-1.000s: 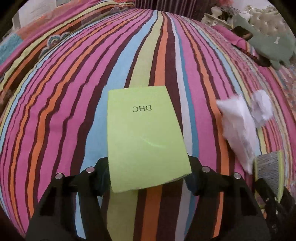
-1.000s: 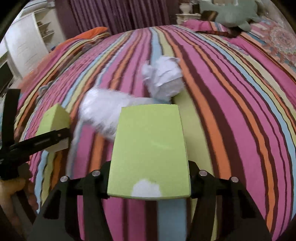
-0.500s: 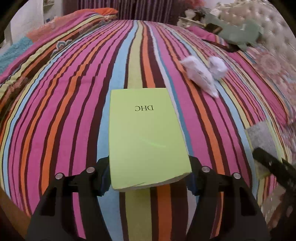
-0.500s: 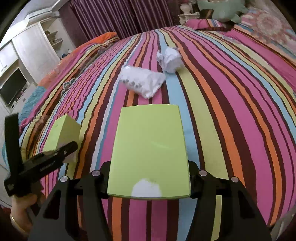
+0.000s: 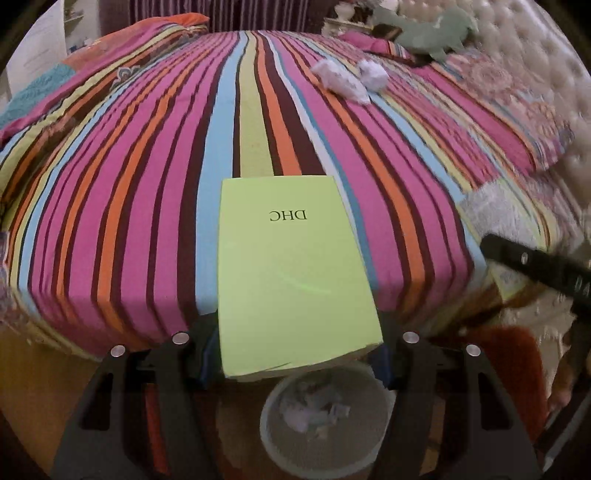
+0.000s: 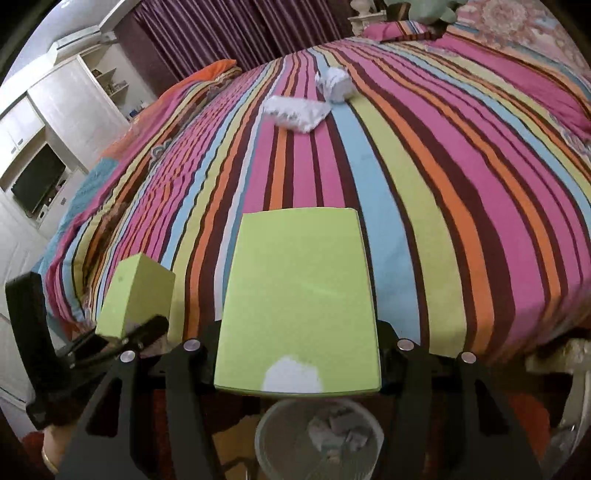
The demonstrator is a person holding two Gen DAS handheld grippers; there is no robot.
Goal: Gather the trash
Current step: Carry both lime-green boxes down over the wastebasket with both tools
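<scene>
Left gripper (image 5: 295, 354): jaws clamping the DHC box (image 5: 291, 273), carrying it above the bin (image 5: 325, 417).
Right gripper (image 6: 295, 365): pinching the plain green box (image 6: 299, 295).
Release: centring over the basket before opening.
Remaining: paper wads (image 6: 317, 99) lying on the bed (image 6: 461, 184).

A bed (image 6: 461, 192) with a striped bedspread in pink, orange, blue, lime and maroon fills most of both views. Purple curtains (image 6: 221, 33) hang behind its far edge. White cabinets (image 6: 70, 99) with open shelves stand along the wall to the left, a dark television (image 6: 38, 182) set among them. A cream tufted headboard (image 5: 535, 55) rises at the bed's right edge. The light is warm and dim.
</scene>
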